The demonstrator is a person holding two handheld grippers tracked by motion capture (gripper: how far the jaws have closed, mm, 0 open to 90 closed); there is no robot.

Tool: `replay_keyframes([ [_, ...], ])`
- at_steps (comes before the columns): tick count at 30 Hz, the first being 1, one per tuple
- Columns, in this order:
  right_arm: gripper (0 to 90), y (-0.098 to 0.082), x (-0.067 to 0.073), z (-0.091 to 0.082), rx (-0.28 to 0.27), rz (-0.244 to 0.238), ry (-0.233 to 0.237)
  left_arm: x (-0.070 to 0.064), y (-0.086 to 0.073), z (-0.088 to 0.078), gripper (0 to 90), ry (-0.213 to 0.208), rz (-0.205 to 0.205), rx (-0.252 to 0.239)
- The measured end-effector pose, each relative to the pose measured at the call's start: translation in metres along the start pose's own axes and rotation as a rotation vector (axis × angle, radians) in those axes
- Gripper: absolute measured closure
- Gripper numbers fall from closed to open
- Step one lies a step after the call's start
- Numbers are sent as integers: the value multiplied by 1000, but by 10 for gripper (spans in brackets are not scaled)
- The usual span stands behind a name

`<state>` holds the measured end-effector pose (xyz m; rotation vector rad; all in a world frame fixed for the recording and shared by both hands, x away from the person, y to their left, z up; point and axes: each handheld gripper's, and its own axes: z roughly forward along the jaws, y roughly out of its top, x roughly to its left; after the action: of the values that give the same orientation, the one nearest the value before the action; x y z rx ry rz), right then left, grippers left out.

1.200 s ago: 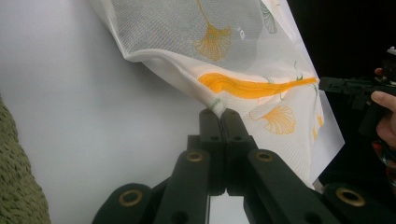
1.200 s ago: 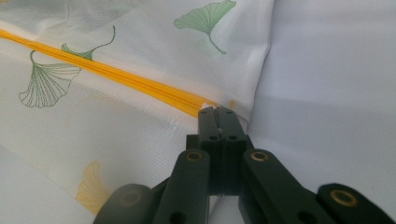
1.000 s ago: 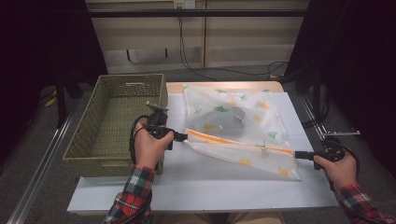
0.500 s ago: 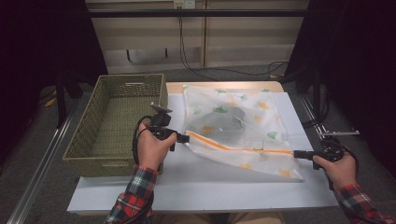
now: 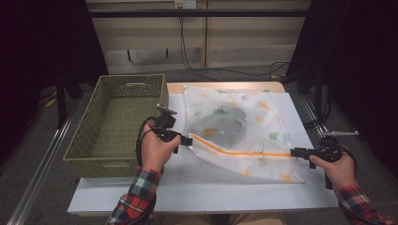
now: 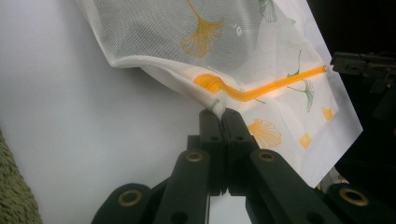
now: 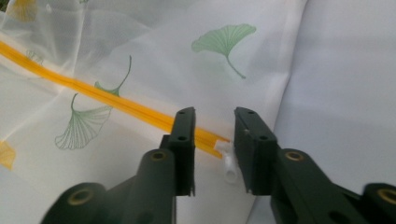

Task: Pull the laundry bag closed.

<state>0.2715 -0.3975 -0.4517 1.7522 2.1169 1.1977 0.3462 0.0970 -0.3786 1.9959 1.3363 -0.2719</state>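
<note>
Your high view: the white table is lit evenly from above, its surroundings fall into near black, shadows stay soft. Your gripper views look softer, with glare washing out the mesh bag and blurred near jaws

One sheer white mesh laundry bag printed with orange and green ginkgo leaves lies on the counter, with one orange zipper line running across it and one small white zipper pull at its end. One olive-green woven rectangular basket stands beside it. One white-topped counter carries both. Two black tongs are in play: the left tongs and the right tongs, one in each of two hands
</note>
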Motion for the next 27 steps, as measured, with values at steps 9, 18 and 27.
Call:
replay_keyframes([
  [9,515,1,2,2,-47,8,-9,0,0,5,856,15,21,11],
  [18,383,4,8,5,-75,-18,-19,-3,-1,10,771,1,14,7],
  [27,347,9,12,9,-74,-36,-1,0,0,14,573,-11,56,-4],
])
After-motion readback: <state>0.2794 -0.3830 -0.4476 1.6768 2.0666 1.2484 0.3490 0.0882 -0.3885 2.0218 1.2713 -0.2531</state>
